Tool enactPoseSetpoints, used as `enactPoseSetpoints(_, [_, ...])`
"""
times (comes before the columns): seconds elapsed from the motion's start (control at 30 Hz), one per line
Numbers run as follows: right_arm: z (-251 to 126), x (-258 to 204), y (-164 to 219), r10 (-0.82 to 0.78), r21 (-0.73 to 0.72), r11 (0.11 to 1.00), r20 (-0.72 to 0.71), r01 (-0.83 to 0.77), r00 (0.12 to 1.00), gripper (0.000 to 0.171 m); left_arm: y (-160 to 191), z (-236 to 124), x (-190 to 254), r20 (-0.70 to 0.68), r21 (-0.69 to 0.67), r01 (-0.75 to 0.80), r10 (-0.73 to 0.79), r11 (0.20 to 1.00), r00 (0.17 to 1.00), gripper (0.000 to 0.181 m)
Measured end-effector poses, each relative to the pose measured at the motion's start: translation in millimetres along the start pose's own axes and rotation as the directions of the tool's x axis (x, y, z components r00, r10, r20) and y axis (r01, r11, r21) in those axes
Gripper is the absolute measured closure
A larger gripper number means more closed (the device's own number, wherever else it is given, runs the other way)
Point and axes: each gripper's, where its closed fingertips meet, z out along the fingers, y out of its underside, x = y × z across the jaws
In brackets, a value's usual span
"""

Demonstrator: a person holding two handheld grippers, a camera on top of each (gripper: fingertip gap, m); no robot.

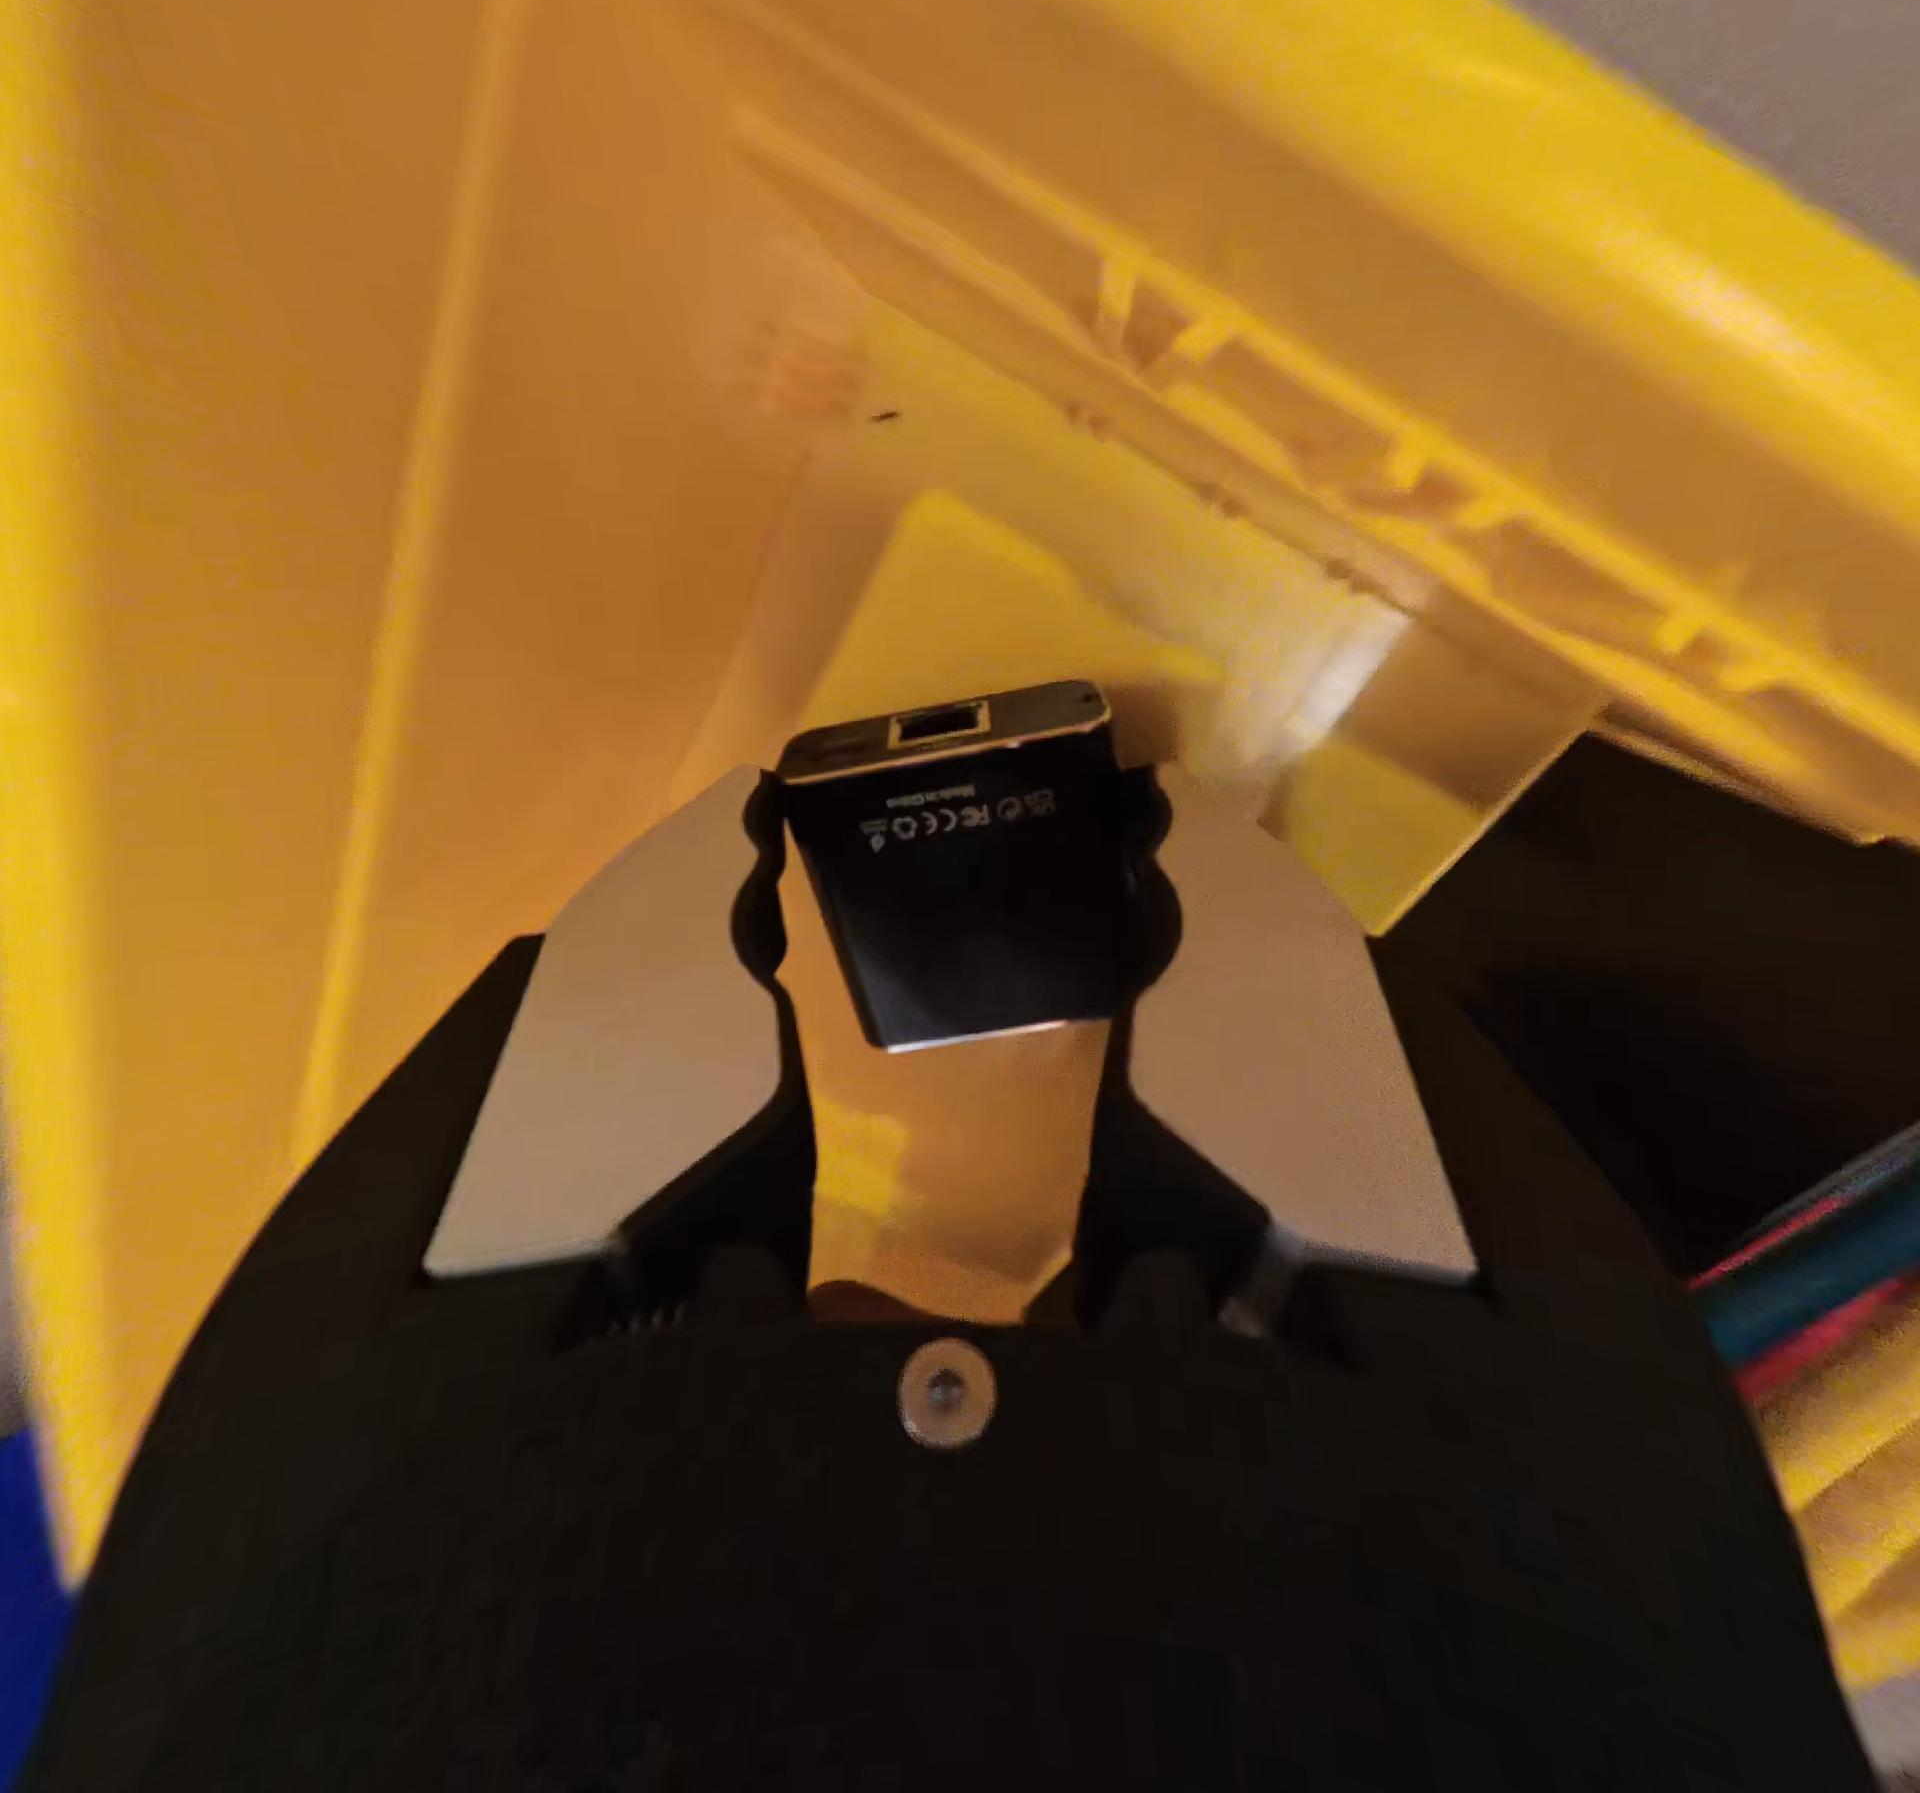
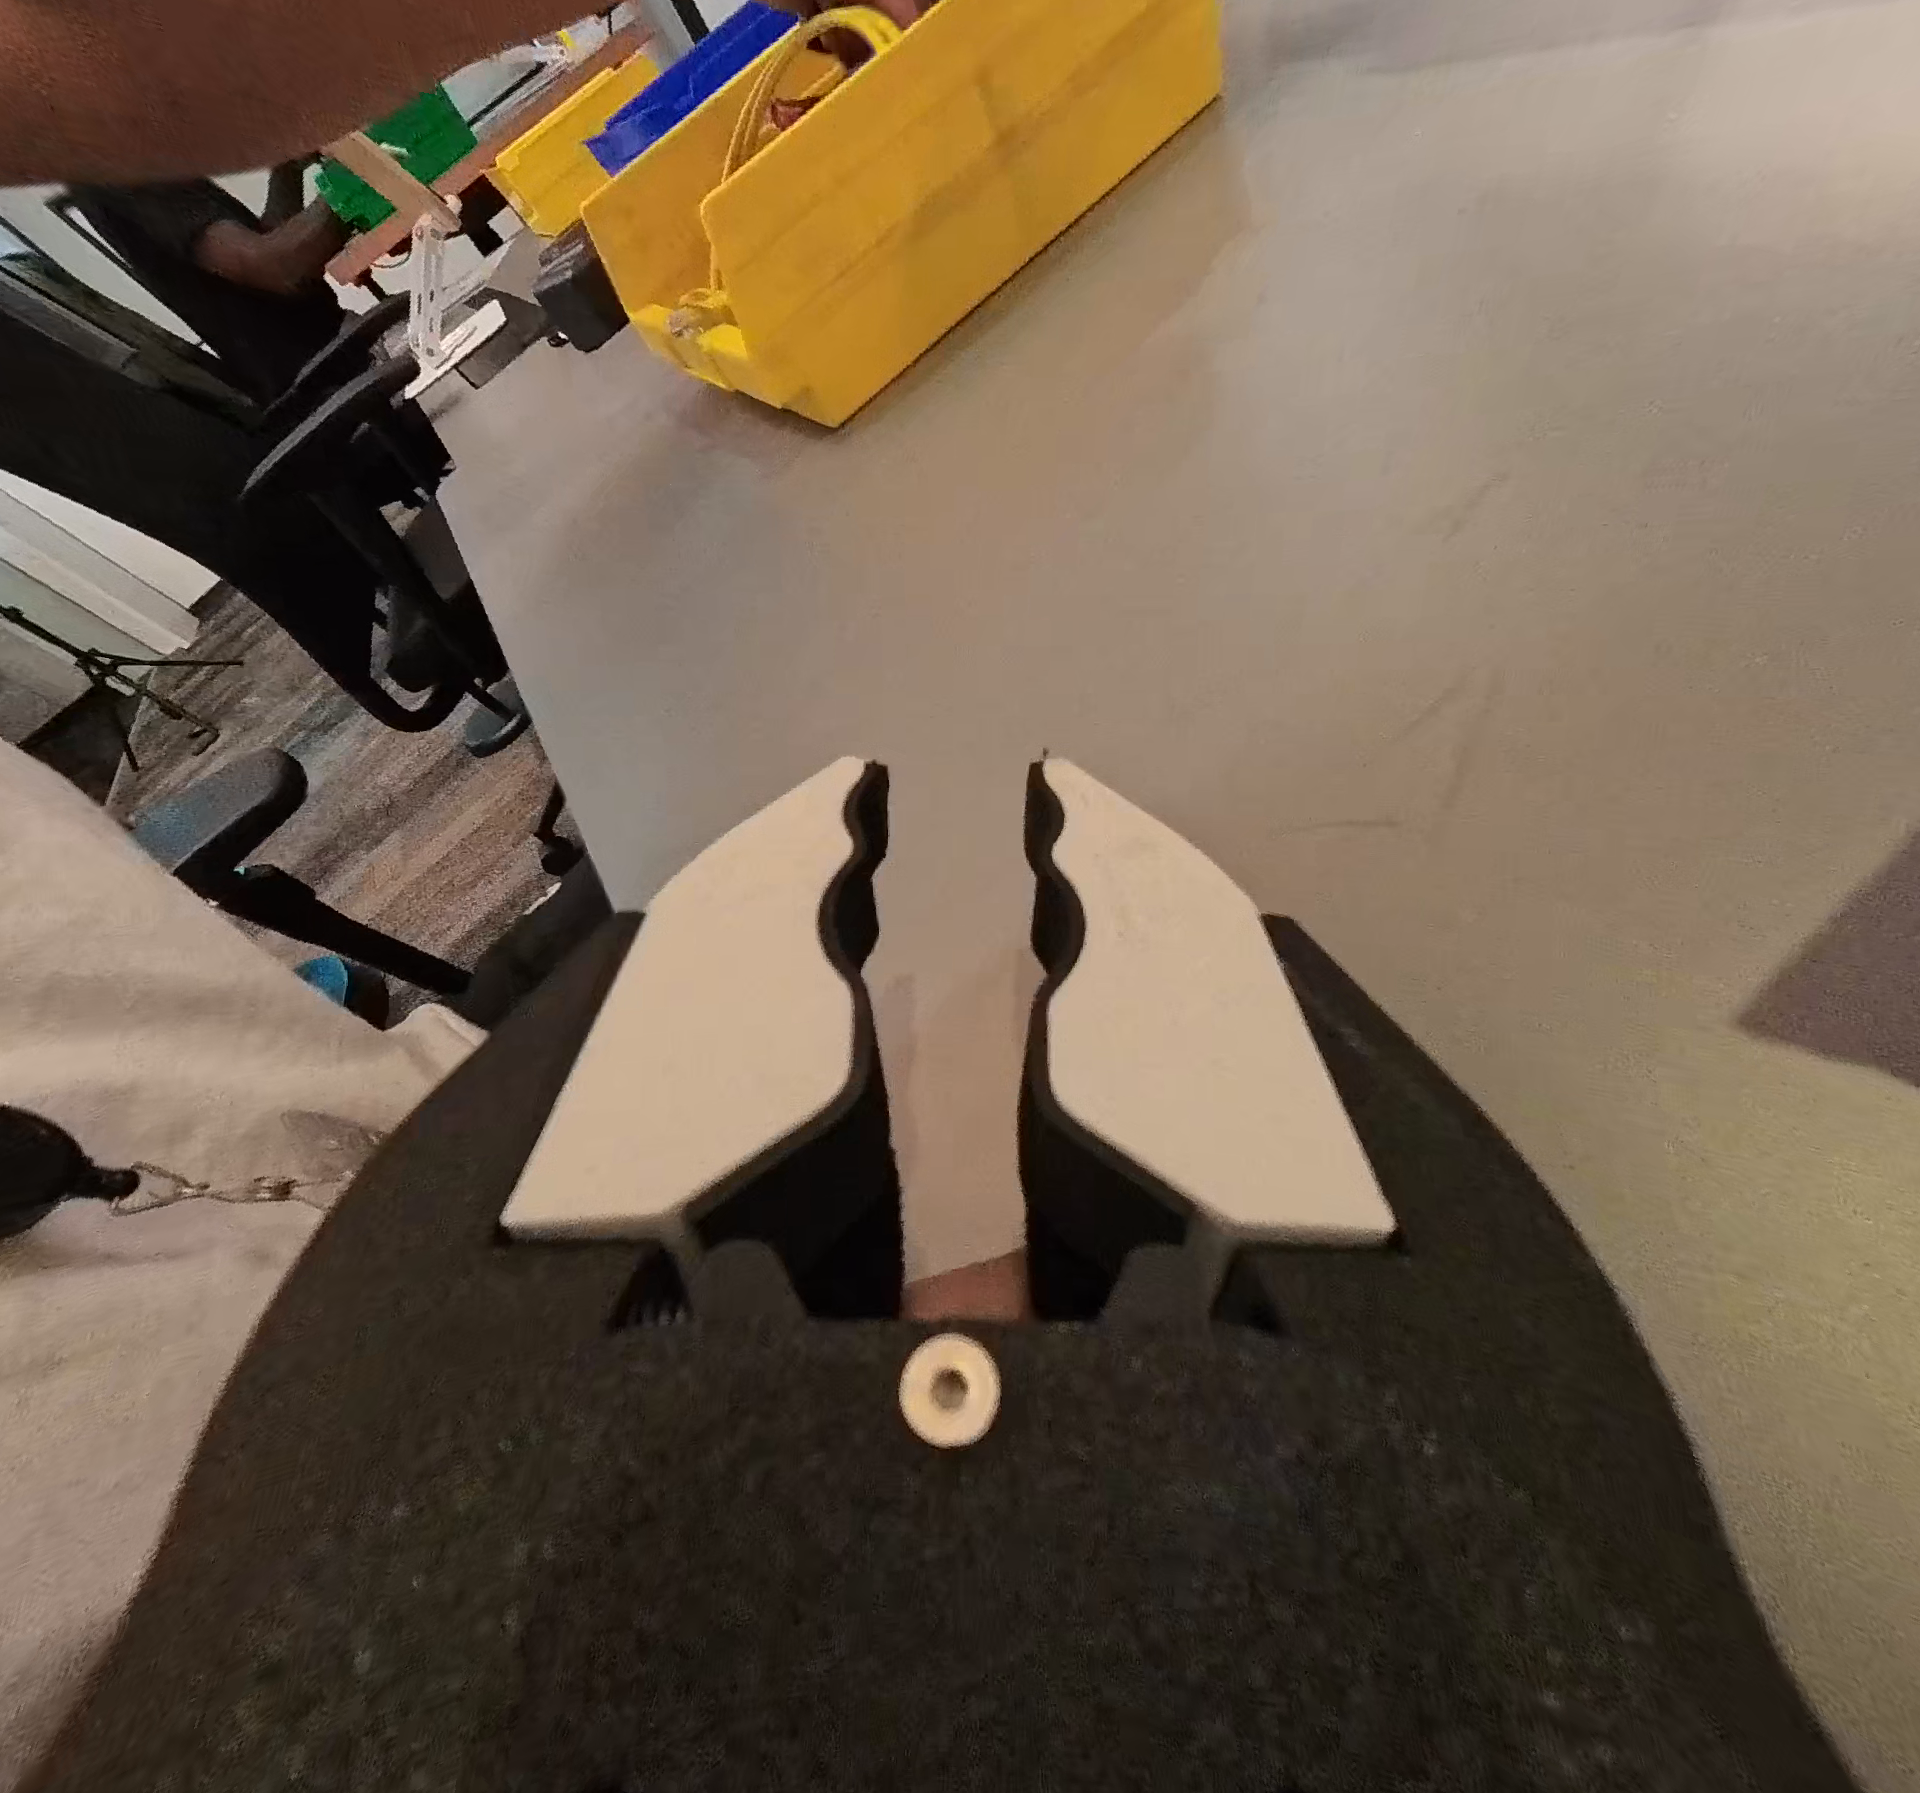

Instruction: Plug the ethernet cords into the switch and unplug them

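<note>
- Now your left gripper [image 1: 951, 844] has its jaws clamped on the black switch [image 1: 961, 870], port forward, inside the yellow bin [image 1: 1299, 185].
- Fetching step, I judge; carry it out to the bench [image 2: 1351, 496].
- Your right gripper [image 2: 956, 777] waits, jaws apart, holding nothing, for a yellow cord [image 2: 769, 96].

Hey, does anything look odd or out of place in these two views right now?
Nothing looks spilled or damaged. The left gripper holds the small black switch tilted inside the yellow bin, its port empty. The right gripper hangs over the grey table, jaws apart and empty.
</note>
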Motion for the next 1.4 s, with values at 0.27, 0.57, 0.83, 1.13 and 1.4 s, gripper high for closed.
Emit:
enactPoseSetpoints(0.27, [-4.5,2.5,-2.3,-0.01,0.024,1.0,-0.029,0.011,1.0,0.145,-50.7,-130.3,-12.7,0.406,0.466,-0.127,-0.084,0.875,0.91,0.118])
enactPoseSetpoints(0.57, [35.6,2.7,-97.6,-0.126,0.161,0.977,-0.09,0.14,0.988,0.124,-126.8,-220.4,163.3,0.848,0.419,-0.641,-0.026,0.643,0.529,0.118])
enactPoseSetpoints(0.83, [76.1,-10.7,-135.2,-0.23,0.129,0.964,-0.048,0.234,0.972,0.117,-162.7,-168.5,275.4,0.936,0.17,-0.832,0.178,0.528,0.305,0.118])
enactPoseSetpoints(1.13, [67.6,34.9,-107.6,-0.472,-0.083,0.879,-0.297,0.47,0.83,0.146,-150.0,-147.3,303.4,0.816,0.383,-0.769,0.202,0.511,0.541,0.123])
enactPoseSetpoints(1.4, [67.1,-10.2,-81.1,-0.84,-0.222,0.539,-0.067,0.812,0.539,0.146,-132.7,-127.2,320.8,0.392,0.608,-0.569,0.414,0.554,0.822,0.131])
